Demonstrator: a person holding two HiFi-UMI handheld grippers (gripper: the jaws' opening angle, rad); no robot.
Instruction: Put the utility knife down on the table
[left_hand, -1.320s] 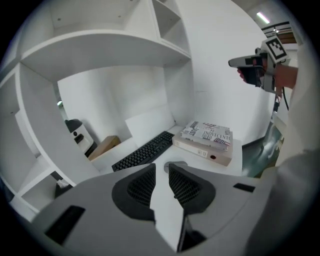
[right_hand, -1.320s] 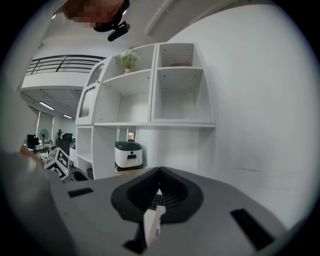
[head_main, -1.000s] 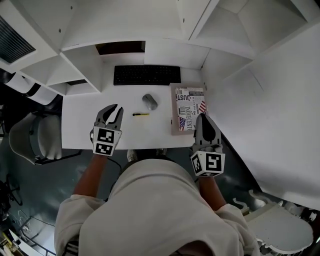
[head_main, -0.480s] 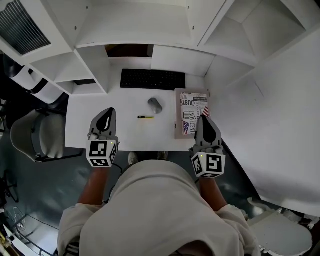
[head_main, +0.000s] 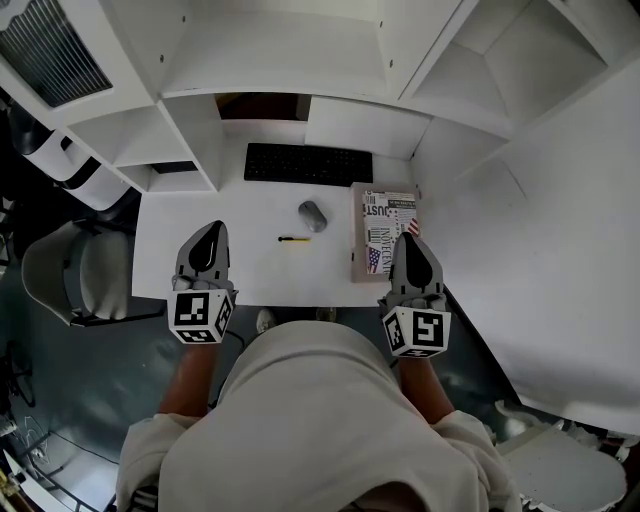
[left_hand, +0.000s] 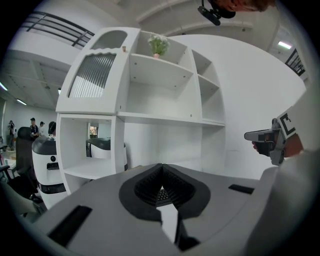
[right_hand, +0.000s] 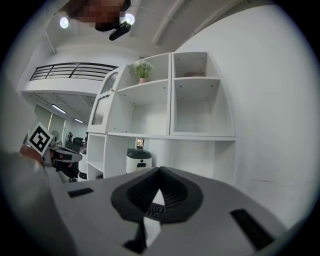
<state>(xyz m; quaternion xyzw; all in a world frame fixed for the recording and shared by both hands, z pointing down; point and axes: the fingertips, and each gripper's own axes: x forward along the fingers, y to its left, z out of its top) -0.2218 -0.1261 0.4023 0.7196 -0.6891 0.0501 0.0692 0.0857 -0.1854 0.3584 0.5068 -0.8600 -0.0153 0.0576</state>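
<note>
Utility knife (head_main: 293, 239) lay flat on the white surface (head_main: 170, 215) near the centre of the frame, just lower left of the mouse (head_main: 313, 216) and below the keyboard (head_main: 308, 165). Left claw (head_main: 209, 235), at centre left, was clenched on nothing. Right claw (head_main: 411, 242), at the printed book's (head_main: 383, 225) right edge, was likewise clenched and empty. Both sat well apart from the knife.
</note>
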